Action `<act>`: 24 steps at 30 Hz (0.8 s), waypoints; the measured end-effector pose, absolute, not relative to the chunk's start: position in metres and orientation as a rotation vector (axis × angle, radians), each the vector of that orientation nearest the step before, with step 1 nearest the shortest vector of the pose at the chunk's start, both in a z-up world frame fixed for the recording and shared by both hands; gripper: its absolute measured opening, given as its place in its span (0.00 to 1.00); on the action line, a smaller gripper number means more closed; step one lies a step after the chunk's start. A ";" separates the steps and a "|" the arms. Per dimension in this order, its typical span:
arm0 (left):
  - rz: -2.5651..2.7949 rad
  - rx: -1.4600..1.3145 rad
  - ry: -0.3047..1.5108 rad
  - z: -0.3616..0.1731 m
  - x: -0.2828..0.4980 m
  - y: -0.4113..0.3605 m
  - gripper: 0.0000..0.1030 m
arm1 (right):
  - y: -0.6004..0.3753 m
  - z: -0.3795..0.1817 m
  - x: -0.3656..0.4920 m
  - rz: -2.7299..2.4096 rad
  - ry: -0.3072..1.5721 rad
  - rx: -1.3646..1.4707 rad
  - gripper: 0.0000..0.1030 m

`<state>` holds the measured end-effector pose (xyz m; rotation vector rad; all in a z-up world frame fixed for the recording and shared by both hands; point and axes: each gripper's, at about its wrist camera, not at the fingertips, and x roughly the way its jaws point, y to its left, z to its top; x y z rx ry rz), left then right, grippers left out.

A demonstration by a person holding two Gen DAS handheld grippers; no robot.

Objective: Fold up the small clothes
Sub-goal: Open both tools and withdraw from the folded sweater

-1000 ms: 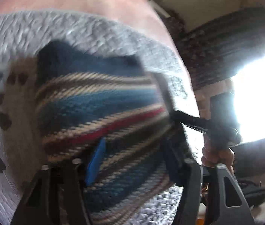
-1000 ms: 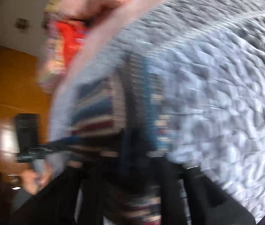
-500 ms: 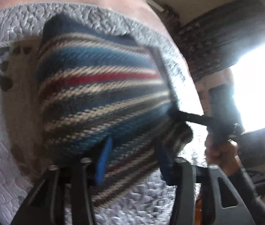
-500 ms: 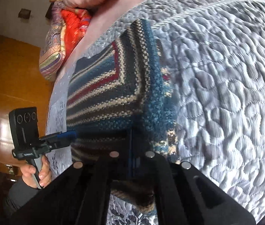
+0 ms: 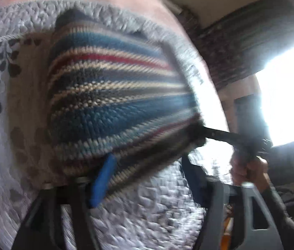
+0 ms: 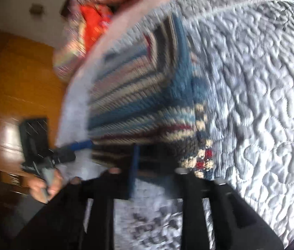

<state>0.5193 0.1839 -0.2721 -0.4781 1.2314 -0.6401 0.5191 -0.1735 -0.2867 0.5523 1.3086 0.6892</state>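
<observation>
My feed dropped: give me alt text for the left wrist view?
A striped knit garment lies folded on a grey quilted bedspread, the left hand-held gripper open at its near edge. The right hand-held gripper reaches its right corner; blurred.

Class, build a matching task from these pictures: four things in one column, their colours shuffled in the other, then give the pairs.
Things:
1. knitted garment
2. quilted bedspread
3. cushion
4. wooden panel

Colours:
a. orange-brown
b. pale grey
c. blue, cream and red stripes
d. bright red-orange

Pairs: 1-c, 2-b, 3-d, 4-a
</observation>
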 end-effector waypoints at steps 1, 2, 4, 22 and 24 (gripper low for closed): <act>-0.630 -0.490 1.217 -0.269 0.514 0.193 0.82 | -0.187 -0.280 0.523 0.696 1.292 0.598 0.43; -0.609 -0.512 1.214 -0.270 0.509 0.205 0.83 | -0.197 -0.279 0.527 0.693 1.288 0.632 0.57; -0.563 -0.531 1.220 -0.277 0.501 0.221 0.83 | -0.218 -0.283 0.541 0.675 1.303 0.731 0.75; -0.630 -0.932 1.201 -0.370 0.520 0.274 0.83 | -0.165 -0.368 0.659 0.753 1.519 0.765 0.82; -0.664 -0.919 1.208 -0.372 0.525 0.269 0.83 | -0.161 -0.371 0.663 0.767 1.515 0.775 0.82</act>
